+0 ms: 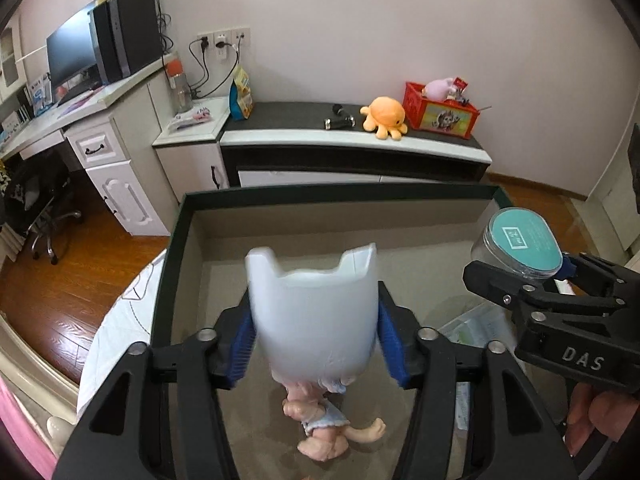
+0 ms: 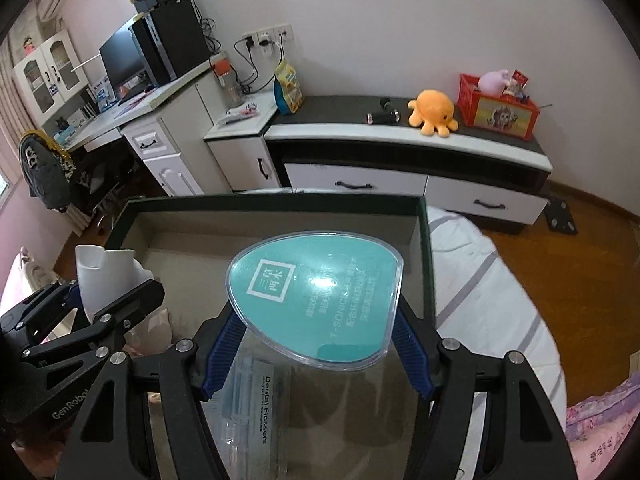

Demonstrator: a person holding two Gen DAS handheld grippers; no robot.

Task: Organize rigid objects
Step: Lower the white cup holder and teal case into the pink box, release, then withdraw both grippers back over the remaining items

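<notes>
The left gripper (image 1: 316, 344) clamps its blue-padded fingers (image 1: 242, 344) on both sides of a white plastic cup-shaped piece with two notched ears (image 1: 316, 304), holding it above the open dark-green cardboard box with a beige floor (image 1: 176, 240), where a small flesh-toned doll in pale blue clothing (image 1: 324, 428) lies directly beneath. The right gripper (image 2: 316, 344) is closed on a clear plastic case with a rounded teal label lid (image 2: 316, 296), raised over the same box beside a transparent pack printed "Dental Flossers" (image 2: 256, 408) lying on the box floor.
</notes>
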